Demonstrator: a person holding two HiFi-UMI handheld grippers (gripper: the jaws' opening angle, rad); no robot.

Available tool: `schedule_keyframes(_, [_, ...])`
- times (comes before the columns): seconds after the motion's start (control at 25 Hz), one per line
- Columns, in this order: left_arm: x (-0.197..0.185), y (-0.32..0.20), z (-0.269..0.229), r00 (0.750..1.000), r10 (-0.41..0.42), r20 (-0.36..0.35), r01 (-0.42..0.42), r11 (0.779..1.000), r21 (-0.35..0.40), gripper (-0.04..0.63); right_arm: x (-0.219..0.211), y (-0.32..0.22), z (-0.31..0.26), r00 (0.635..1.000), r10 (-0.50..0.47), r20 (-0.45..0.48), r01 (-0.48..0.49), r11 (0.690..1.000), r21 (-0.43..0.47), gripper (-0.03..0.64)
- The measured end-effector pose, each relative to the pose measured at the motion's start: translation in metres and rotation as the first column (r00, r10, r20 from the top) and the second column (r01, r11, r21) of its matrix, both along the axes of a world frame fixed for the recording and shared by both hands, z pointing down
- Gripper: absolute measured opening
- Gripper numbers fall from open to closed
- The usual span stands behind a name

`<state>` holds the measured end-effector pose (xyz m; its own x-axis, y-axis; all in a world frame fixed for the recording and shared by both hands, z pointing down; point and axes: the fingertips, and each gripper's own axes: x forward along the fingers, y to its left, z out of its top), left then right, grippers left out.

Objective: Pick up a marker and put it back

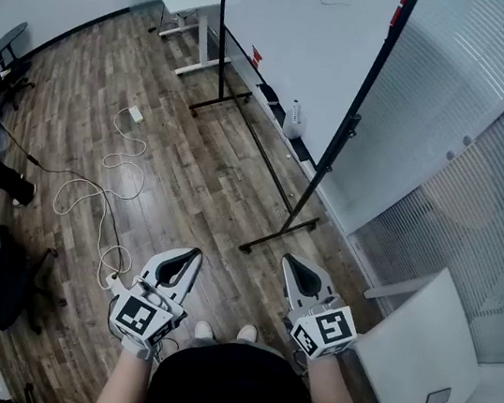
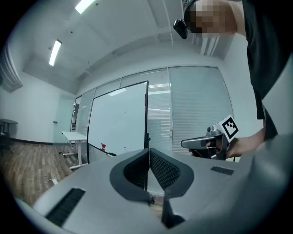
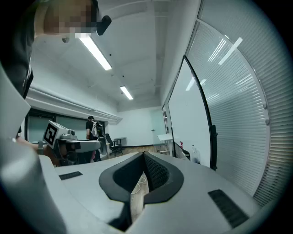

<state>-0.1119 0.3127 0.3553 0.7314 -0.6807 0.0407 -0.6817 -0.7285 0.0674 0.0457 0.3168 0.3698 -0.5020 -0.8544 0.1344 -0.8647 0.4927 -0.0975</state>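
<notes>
Both grippers empty, jaws pinched together

Left gripper (image 1: 194, 255) and right gripper (image 1: 288, 260) sit bottom-centre. The small red item (image 1: 256, 56) on the whiteboard (image 1: 298, 32) ledge, upper middle, might be the marker, but it's too tiny to tell.

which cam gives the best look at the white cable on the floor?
Head view: the white cable shows from above, with its loops spread across the wood floor. The left gripper view catches only a short bit at its low left edge. The right gripper view shows only one loop, low at centre.
</notes>
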Motion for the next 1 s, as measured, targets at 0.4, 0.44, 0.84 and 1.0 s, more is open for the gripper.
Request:
schedule_keyframes(0.4, [0.028, -0.016, 0.012, 1.000, -0.004, 0.005, 0.004, 1.000, -0.006, 0.023, 0.026, -0.015, -0.001, 0.998, -0.015, 0.059, 0.014, 1.000, 0.023, 0.029])
schedule_keyframes(0.44, [0.031, -0.018, 0.013, 1.000, -0.008, 0.008, 0.008, 1.000, -0.006, 0.023, 0.028, -0.017, -0.002, 0.998, -0.026, 0.059, 0.024, 0.999, 0.033, 0.029])
schedule_keyframes(0.84, [0.055, -0.058, 0.029, 0.997, -0.073, 0.010, 0.074, 0.994, -0.076, 0.114, 0.039, -0.045, 0.020, 0.994, -0.105, 0.039, 0.106, 0.994, -0.006, 0.029])
schedule_keyframes(1.0, [0.043, -0.097, 0.055, 0.998, -0.059, 0.019, 0.061, 0.995, -0.075, 0.117, 0.033, -0.082, 0.036, 0.994, -0.101, 0.034, 0.102, 0.994, -0.039, 0.029])
